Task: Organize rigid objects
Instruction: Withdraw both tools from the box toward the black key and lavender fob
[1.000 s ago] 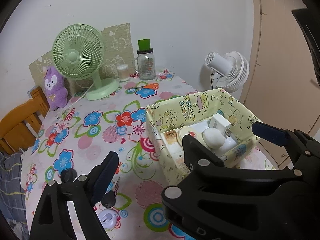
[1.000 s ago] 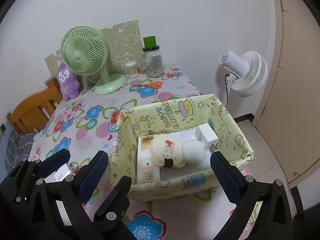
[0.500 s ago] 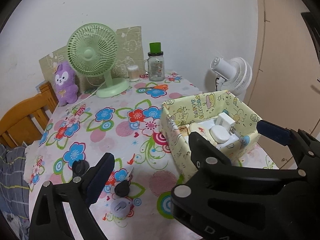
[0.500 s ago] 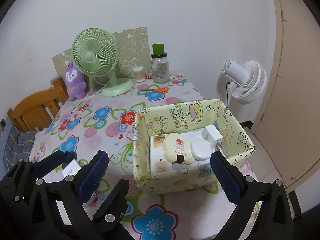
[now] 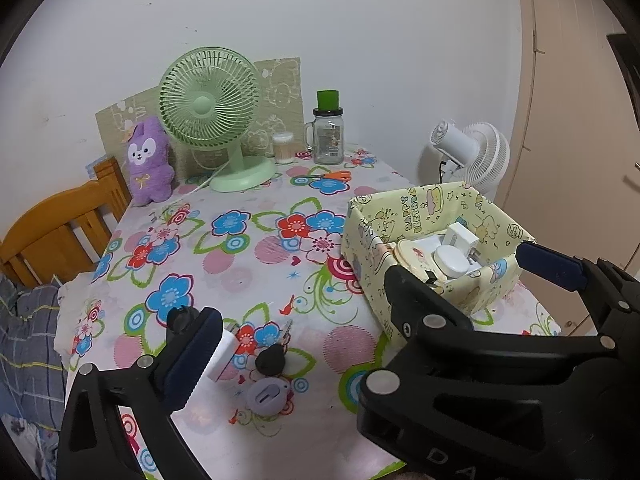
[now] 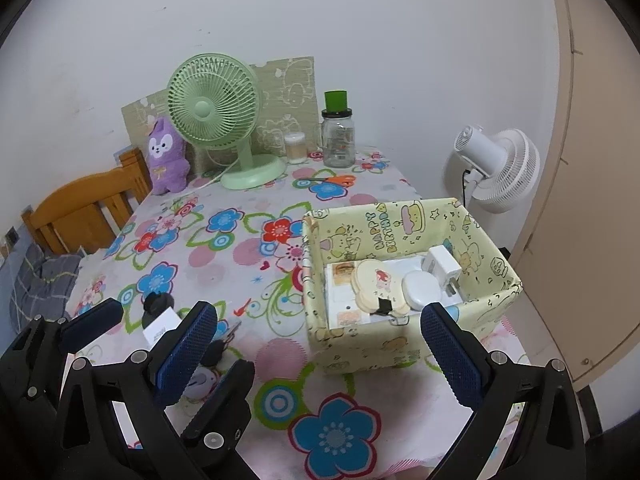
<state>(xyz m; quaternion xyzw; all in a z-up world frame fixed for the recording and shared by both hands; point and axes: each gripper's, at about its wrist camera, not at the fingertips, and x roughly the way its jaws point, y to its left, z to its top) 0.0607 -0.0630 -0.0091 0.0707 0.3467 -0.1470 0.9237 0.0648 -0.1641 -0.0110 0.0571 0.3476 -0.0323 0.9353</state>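
Both grippers hovered over the near edge of the floral tablecloth (image 5: 248,264), jaws spread wide, nothing held. My left gripper (image 5: 360,312) looked across the near-left cluster: a white block (image 5: 222,354), a black key fob (image 5: 271,360) and a lilac tag (image 5: 267,397), all close together. The yellow fabric box (image 6: 404,344) sat near right, already holding a white charger (image 6: 442,265), a round white case (image 6: 420,289) and a cream compact (image 6: 376,286).

Judged the loose items light and stiff; the fob and tag looked smooth, likely slippery, so I'd pinch across the flat sides. The box walls looked soft and may buckle if bumped.

The left wrist view showed the tag whole. In the right wrist view, my right gripper (image 6: 320,340) hid most of it, but the box interior lay open from above.
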